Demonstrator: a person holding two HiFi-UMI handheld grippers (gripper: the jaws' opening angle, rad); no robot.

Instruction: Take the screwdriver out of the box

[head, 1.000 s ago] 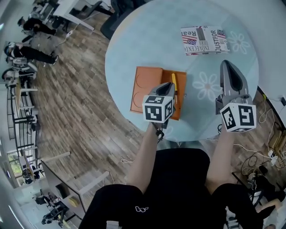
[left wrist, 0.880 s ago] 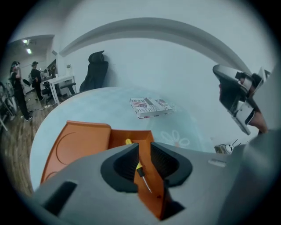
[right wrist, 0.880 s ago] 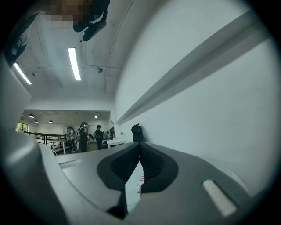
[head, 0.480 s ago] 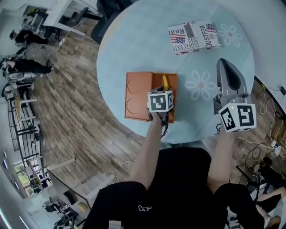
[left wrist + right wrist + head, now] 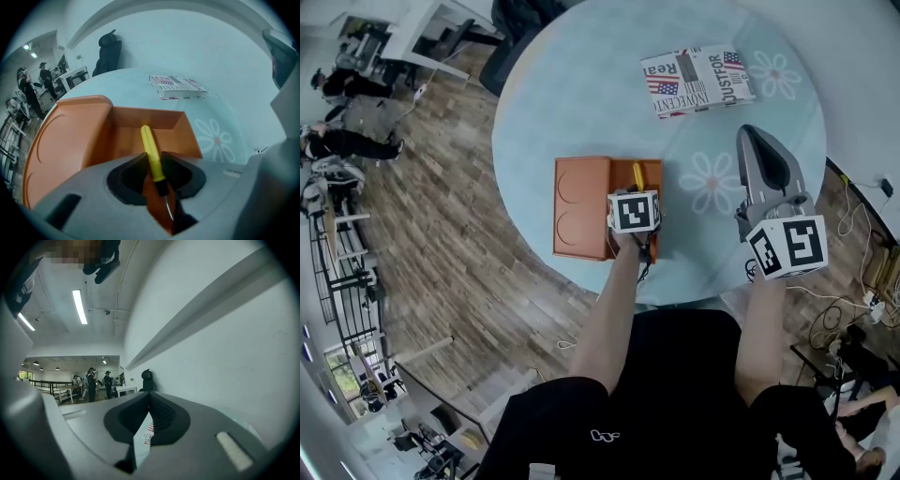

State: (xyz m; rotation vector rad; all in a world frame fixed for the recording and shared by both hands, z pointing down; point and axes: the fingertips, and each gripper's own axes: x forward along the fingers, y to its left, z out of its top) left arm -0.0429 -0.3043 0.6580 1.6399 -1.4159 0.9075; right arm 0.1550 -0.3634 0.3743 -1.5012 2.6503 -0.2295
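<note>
Left gripper view shows the left gripper (image 5: 153, 158) tipped down into an open orange box (image 5: 70, 136). The yellow-handled screwdriver (image 5: 147, 138) lies along the floor of the box's tray. Its handle points away from the camera, and its dark collar and thin shaft run back under the gripper. The fingers (image 5: 133, 171) are closing on the lower part of the handle, with a dark pad against each side of it and no gap to be seen.

In the head view the box sits near the person's edge of the round pale-blue table (image 5: 581, 103). Its lid is folded out flat to the left, and the left gripper's marker cube covers most of the tray.

The right gripper (image 5: 149, 394) is held level over the table's right part, well apart from the box. Its fingers are pressed together at the tips and grip nothing. A flag-printed book (image 5: 698, 82) lies on the far side of the table, beyond a daisy print (image 5: 710, 181).
</note>
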